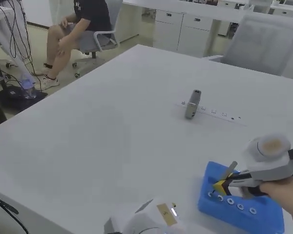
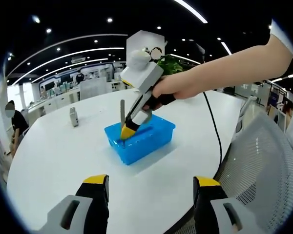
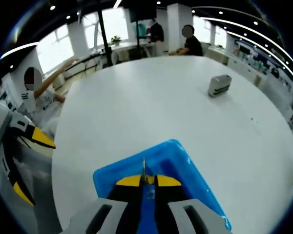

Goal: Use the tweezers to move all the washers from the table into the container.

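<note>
A blue container stands at the table's near right; several washers lie in a row along its near side. My right gripper, held in a hand, hovers over the container's left end, shut on thin metal tweezers. In the right gripper view the yellow-tipped right gripper pinches the tweezers above the container. In the left gripper view my left gripper stands open, nothing between its jaws, facing the container and the right gripper. The left gripper sits low at the table's front edge.
A small grey device stands mid-table beside a flush socket strip. A person sits on a chair at the back left. A grey office chair stands behind the table's far right. Wide bare white tabletop lies to the left.
</note>
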